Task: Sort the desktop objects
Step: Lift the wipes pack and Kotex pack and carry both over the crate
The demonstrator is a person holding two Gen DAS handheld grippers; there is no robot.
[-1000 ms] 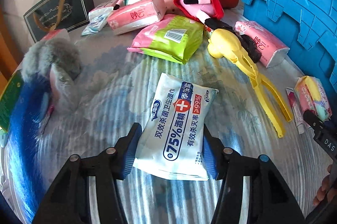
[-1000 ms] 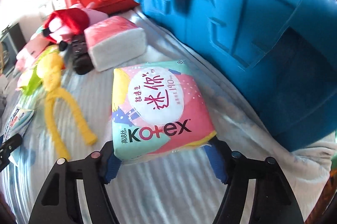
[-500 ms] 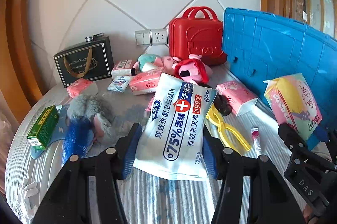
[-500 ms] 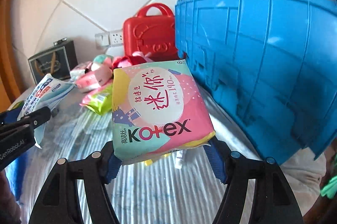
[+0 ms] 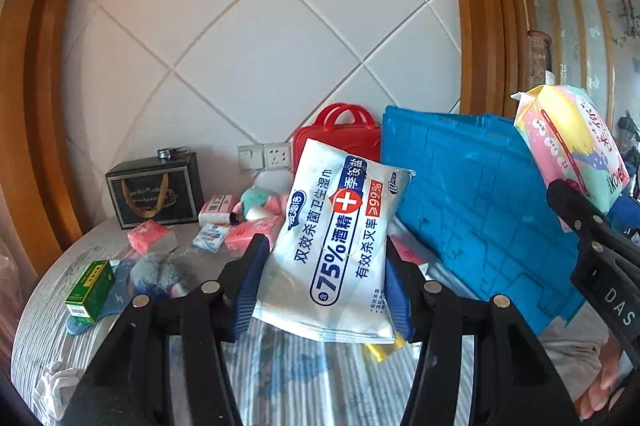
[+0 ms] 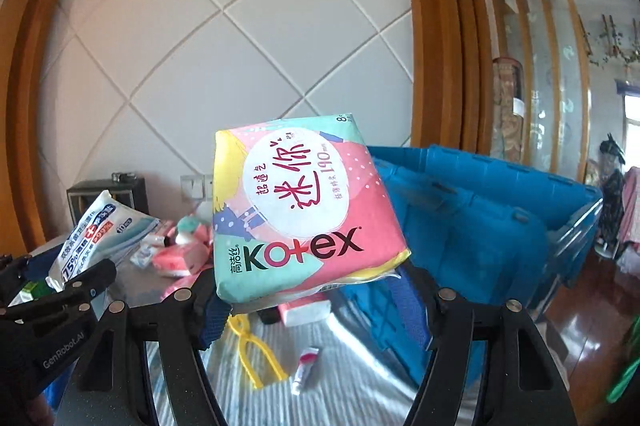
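Wipes in a glossy white-and-blue soft plastic pack [image 5: 340, 246], printed "75%" with a red cross, sit clamped between the blue-padded jaws of the left gripper [image 5: 324, 282], lifted clear of the desk [image 5: 280, 378]. The right gripper [image 6: 316, 298] has its jaws closed on a squarish, pillowy pink, teal and yellow Kotex pad packet [image 6: 300, 210], also held in the air, just beside the open blue ribbed plastic crate [image 6: 480, 226].

The desk wears a grey-and-white striped cloth with blue blotches. Behind it rises a white wall panelled in diamond shapes, framed by curved orange-brown wood; polished reddish floor shows at the right of the right wrist view.

Scattered on the cloth are a small green cardboard box [image 5: 90, 286], a fluffy grey plush toy [image 5: 156, 272], pink tissue packs [image 5: 151, 236], a yellow plastic tong-like clip [image 6: 250, 350] and a small white tube with a pink cap [image 6: 305, 366]. A black gift bag with a gold ribbon handle [image 5: 156, 190] and a hard red plastic case with a handle [image 5: 340, 134] stand against the wall.
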